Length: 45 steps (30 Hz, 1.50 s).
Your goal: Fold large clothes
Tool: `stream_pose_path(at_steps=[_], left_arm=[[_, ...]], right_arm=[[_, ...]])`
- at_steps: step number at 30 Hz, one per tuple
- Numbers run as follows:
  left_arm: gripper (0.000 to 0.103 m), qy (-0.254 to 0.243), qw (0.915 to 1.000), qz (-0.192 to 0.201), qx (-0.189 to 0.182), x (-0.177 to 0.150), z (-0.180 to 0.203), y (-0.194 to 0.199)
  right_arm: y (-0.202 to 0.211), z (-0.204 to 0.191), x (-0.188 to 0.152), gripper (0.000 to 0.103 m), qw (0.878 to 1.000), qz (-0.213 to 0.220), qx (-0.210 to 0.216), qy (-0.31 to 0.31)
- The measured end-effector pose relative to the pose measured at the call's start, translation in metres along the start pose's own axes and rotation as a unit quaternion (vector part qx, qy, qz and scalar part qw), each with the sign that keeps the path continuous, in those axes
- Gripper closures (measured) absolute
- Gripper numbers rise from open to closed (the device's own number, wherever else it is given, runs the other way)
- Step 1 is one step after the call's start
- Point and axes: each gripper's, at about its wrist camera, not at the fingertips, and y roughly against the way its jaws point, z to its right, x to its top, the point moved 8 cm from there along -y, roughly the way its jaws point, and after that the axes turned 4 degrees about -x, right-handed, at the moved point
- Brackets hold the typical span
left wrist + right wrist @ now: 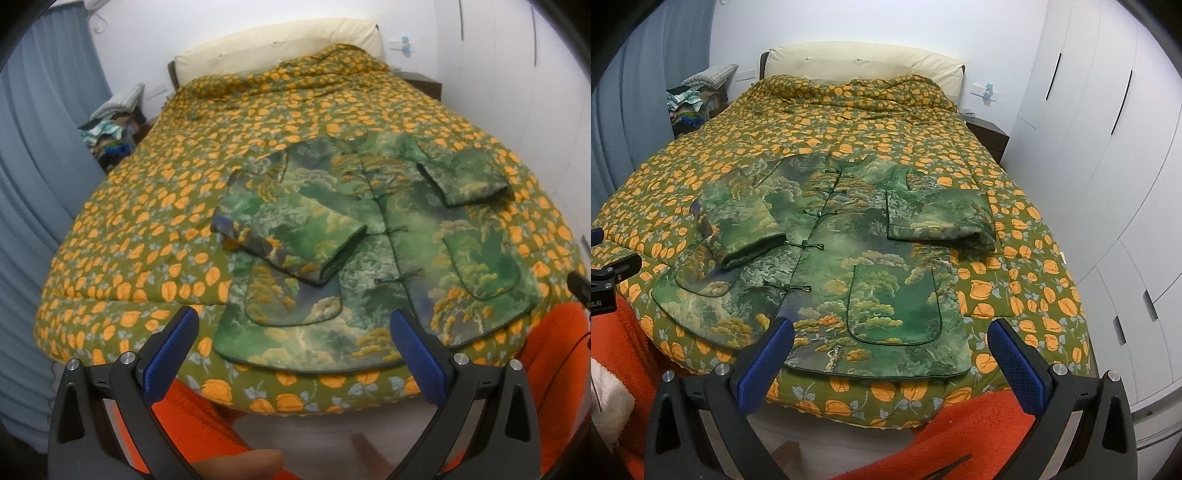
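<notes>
A green printed jacket (pixel 373 251) lies flat, front up, on the near end of the bed (pixel 155 206) — both sleeves folded in across its chest, hem toward the bed's foot edge. The left gripper (pixel 293 332) hovers level just off that edge, pointed at the jacket's hem, its blue-padded fingers (pixel 168 354) spread wide and holding nothing. The right gripper (pixel 892 341) hovers the same way over the hem near the jacket's pocket (pixel 895 306) — fingers (pixel 1021 365) wide apart, empty. A fingertip (pixel 240 463) shows under the left gripper.
</notes>
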Motion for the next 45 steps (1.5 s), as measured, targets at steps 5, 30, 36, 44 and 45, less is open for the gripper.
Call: stream_pose_path(at_steps=[5, 30, 36, 44, 45], left_arm=[[0.000, -0.008, 0.9999, 0.011, -0.004, 0.0012, 0.0021, 0.0010], [0.000, -0.030, 0.9995, 0.005, -0.004, -0.0004, 0.0072, -0.0026], [0.000, -0.027, 0.9996, 0.002, -0.005, -0.0016, 0.0060, -0.0028], [0.000, -0.026, 0.9997, 0.002, -0.001, -0.0030, 0.0054, -0.0025], [0.000, -0.024, 0.9997, 0.003, -0.001, -0.0029, 0.0040, -0.0024]], right_arm=[[0.0013, 0.0020, 0.0019, 0.000, 1.000, 0.002, -0.004, 0.000], [0.0002, 0.0026, 0.0018, 0.000, 1.000, 0.000, -0.003, -0.003], [-0.0003, 0.0024, 0.0022, 0.000, 1.000, -0.001, -0.003, -0.002], [0.0000, 0.0023, 0.0024, 0.000, 1.000, -0.001, -0.002, -0.004], [0.0003, 0.0024, 0.0025, 0.000, 1.000, 0.000, -0.001, -0.006]])
